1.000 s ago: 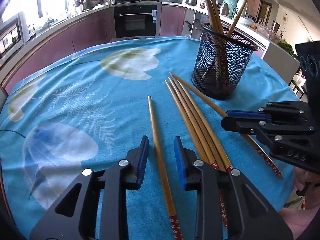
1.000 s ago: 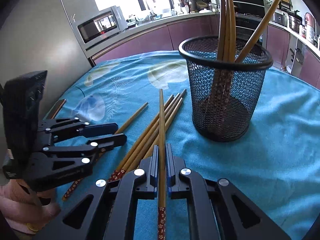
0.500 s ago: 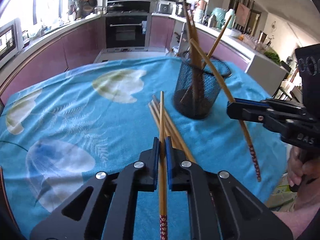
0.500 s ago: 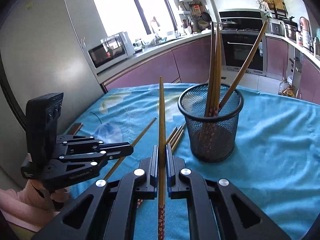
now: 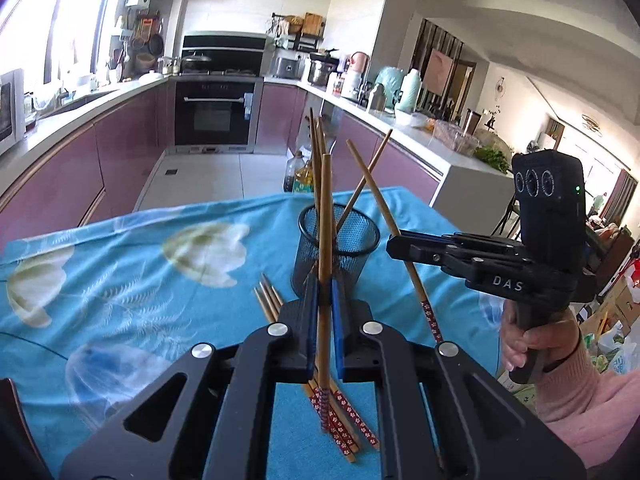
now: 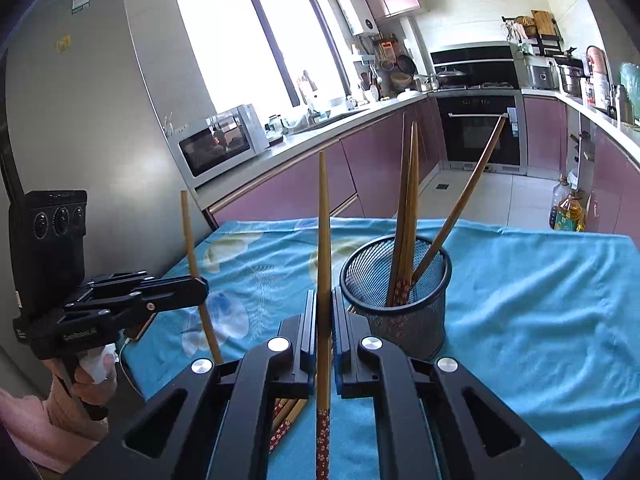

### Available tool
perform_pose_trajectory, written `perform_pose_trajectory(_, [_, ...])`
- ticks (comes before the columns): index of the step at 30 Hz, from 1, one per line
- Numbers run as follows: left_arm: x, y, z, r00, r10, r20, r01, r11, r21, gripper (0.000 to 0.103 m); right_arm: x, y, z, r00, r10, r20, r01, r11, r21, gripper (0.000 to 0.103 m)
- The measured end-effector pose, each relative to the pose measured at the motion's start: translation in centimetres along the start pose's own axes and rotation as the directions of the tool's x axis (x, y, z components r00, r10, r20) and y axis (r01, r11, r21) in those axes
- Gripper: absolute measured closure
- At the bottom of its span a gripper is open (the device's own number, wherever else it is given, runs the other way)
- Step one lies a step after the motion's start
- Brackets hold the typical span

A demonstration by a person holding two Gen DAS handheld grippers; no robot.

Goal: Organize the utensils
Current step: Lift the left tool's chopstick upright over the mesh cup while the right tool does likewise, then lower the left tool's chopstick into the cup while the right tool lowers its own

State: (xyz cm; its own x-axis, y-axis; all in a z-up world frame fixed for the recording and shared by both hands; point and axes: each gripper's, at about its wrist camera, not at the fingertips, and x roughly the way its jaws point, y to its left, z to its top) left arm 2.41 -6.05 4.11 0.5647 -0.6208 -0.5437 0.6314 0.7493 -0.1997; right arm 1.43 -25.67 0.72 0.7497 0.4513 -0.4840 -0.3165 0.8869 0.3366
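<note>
A black mesh cup (image 5: pixel 339 250) stands on the blue tablecloth and holds several wooden chopsticks; it also shows in the right wrist view (image 6: pixel 400 300). My left gripper (image 5: pixel 325 292) is shut on a chopstick (image 5: pixel 325 220), held upright above the table. My right gripper (image 6: pixel 325 304) is shut on another chopstick (image 6: pixel 324 240), also upright. In the left wrist view the right gripper (image 5: pixel 394 246) holds its chopstick (image 5: pixel 384 216) tilted just right of the cup. In the right wrist view the left gripper (image 6: pixel 200 290) and its chopstick (image 6: pixel 194 256) are at the left. Three chopsticks (image 5: pixel 268 300) lie on the cloth.
The table with the blue cloth (image 6: pixel 540 300) ends at its far edge (image 5: pixel 200 206) before the kitchen floor. A phone-like object (image 6: pixel 142 328) lies near the table's left edge. Counters, an oven and a microwave stand far behind.
Both grippers have lifted higher with their chopsticks and tilted them more upright. A second ago the left gripper was open around a chopstick lying on the cloth; it then shut on it.
</note>
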Motion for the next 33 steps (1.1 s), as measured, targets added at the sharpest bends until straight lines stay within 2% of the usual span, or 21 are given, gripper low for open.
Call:
perform_pose_trajectory(11, [-1.4,0.1,4.2,0.996,-0.033,0.087,0.036,0.999,-0.036,0.096,-0.9,-0.6,3.0,0.996,-0.026,0.083,0.027,0.999,-0.022,0.097])
perform_pose_trajectory(19, [-1.8,-0.6,8.1,0.988,-0.029,0.15,0.034,0.999,-0.031,0.096,-1.8,-0.9,5.9,0.987,-0.049,0.155,0.055,0.998,-0.033,0.097])
perform_pose_trajectory(25, [-1.2,-1.0,10.6,0.985,-0.049,0.168,0.057,0.998,-0.041,0.096,-1.6,-1.7,7.5,0.979,-0.073,0.191,0.08,0.996,-0.026,0.097])
perform_pose_trajectory(33, [1.1,-1.9,12.4,0.986,0.002,0.166,0.002,1.0,-0.021,0.096,-0.3,-3.0,8.7,0.971,-0.124,0.202,0.129,0.992,-0.01,0.097])
